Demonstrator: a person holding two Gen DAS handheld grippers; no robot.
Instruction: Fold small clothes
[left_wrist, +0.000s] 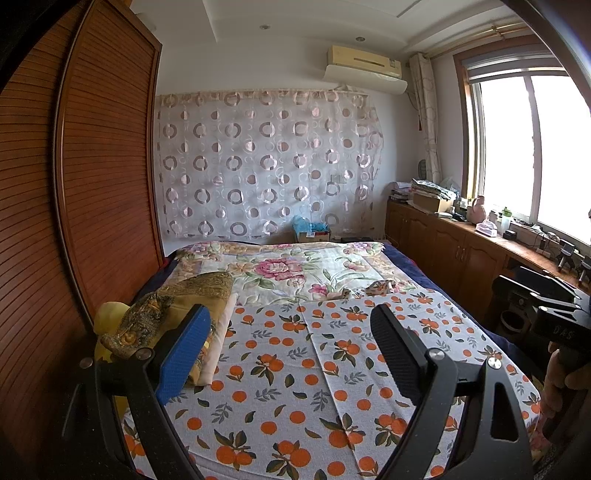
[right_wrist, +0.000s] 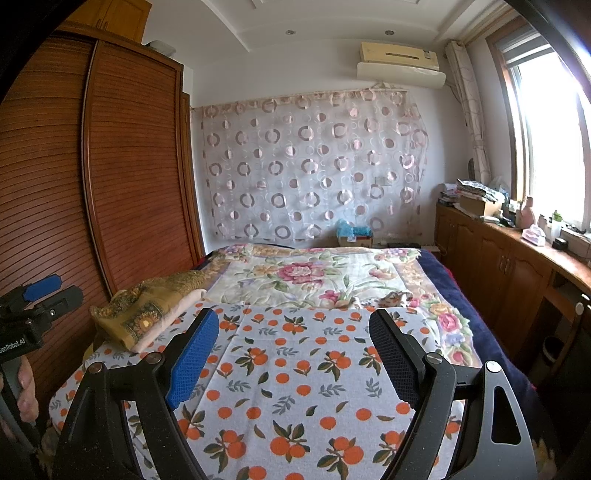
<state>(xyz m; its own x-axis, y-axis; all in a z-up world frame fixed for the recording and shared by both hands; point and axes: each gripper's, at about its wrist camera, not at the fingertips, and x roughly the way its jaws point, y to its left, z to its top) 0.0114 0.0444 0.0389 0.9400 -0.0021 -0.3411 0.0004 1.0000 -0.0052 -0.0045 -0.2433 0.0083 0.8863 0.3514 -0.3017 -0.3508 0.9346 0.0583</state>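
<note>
A small crumpled patterned garment (left_wrist: 380, 286) (right_wrist: 397, 297) lies on the bed, far ahead and to the right, where the orange-print cloth (left_wrist: 295, 369) (right_wrist: 295, 369) meets the floral quilt (left_wrist: 295, 269) (right_wrist: 314, 277). A folded stack of ochre patterned clothes (left_wrist: 177, 306) (right_wrist: 147, 314) rests at the bed's left edge. My left gripper (left_wrist: 290, 314) hovers open over the orange-print cloth, its blue pad close to the stack. My right gripper (right_wrist: 294, 315) is open too, with nothing between its fingers. Each gripper shows at the other view's edge, held by a hand (right_wrist: 22, 391).
A slatted wooden wardrobe (left_wrist: 92, 184) (right_wrist: 129, 166) runs along the bed's left side. Low wooden cabinets (left_wrist: 461, 251) (right_wrist: 498, 266) with clutter on top stand under the window on the right. A cardboard box (right_wrist: 354, 238) sits beyond the bed's far end.
</note>
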